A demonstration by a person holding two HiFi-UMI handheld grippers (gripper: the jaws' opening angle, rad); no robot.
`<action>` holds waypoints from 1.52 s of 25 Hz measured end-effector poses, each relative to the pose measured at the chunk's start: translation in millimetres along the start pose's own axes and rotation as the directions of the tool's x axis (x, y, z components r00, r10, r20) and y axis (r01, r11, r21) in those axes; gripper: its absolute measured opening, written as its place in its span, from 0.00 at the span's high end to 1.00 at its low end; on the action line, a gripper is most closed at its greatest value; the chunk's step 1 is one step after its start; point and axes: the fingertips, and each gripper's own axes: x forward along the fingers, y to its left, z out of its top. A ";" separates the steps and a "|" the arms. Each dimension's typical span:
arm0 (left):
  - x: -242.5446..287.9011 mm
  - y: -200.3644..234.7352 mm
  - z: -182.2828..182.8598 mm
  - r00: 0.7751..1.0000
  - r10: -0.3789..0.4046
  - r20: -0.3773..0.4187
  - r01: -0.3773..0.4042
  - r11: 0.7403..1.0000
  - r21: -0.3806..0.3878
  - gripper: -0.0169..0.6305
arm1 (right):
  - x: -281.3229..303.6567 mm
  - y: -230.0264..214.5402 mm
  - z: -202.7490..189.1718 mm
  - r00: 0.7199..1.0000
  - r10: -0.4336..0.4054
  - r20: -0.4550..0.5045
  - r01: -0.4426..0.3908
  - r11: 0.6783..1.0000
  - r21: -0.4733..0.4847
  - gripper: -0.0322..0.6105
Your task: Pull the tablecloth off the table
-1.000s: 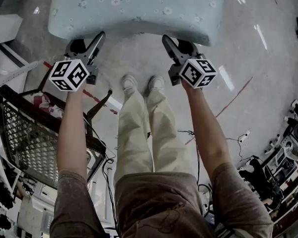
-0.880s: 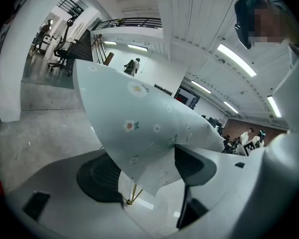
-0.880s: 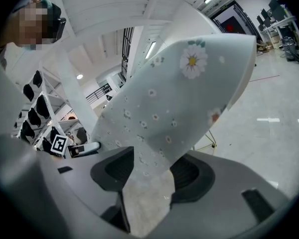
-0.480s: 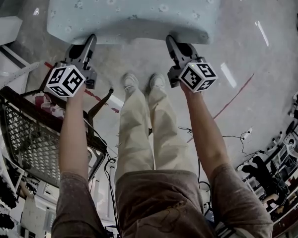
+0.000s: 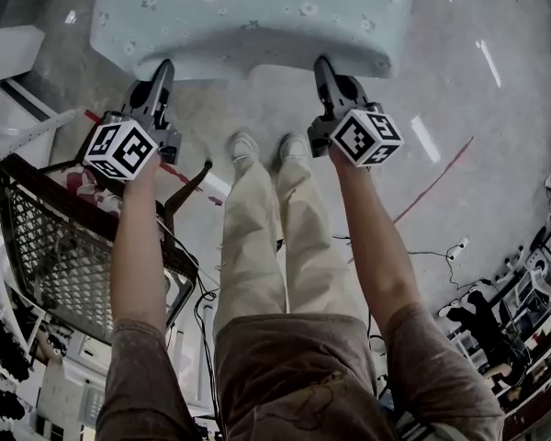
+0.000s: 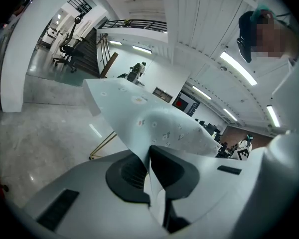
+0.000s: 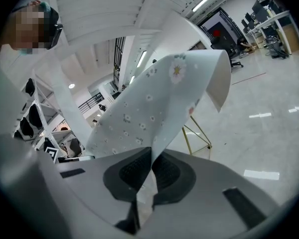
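A pale blue tablecloth (image 5: 257, 7) with small flowers covers the table at the top of the head view, its near edge hanging towards me. My left gripper (image 5: 164, 68) has just been closing and now pinches that hem near the left corner; in the left gripper view the cloth (image 6: 154, 118) runs up out of the shut left gripper (image 6: 148, 159). My right gripper (image 5: 323, 65) has just been closing too and is shut on the hem near the right corner. In the right gripper view the cloth (image 7: 154, 103) rises from the right gripper (image 7: 152, 167).
A black wire-mesh cart (image 5: 64, 246) stands close at my left. Cables (image 5: 422, 263) and equipment (image 5: 533, 274) lie on the floor at the right. Thin gold table legs (image 7: 195, 133) show under the cloth. The person's feet (image 5: 264, 150) stand just short of the table.
Both grippers' jaws have gone from open to shut on the cloth's near edge. The hands have stayed about where they were.
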 end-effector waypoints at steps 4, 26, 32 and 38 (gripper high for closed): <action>-3.1 -4.3 1.3 1.000 0.002 -0.001 -0.002 1.000 0.021 0.94 | -2.1 3.0 1.4 1.000 -0.003 -0.011 0.002 0.999 -0.049 0.94; -50.5 -98.4 63.9 1.000 0.012 -0.015 -0.011 0.995 0.104 0.94 | -80.0 62.2 80.4 0.996 -0.044 -0.079 0.027 0.979 -0.204 0.94; -59.4 -129.2 96.9 1.000 0.010 -0.013 -0.008 0.994 0.111 0.94 | -97.3 76.6 112.4 0.997 -0.037 -0.073 0.023 0.982 -0.185 0.94; -64.4 -146.3 135.9 1.000 0.023 0.013 -0.024 0.993 0.114 0.94 | -103.9 97.9 147.5 0.999 -0.005 -0.044 -0.003 0.984 -0.177 0.94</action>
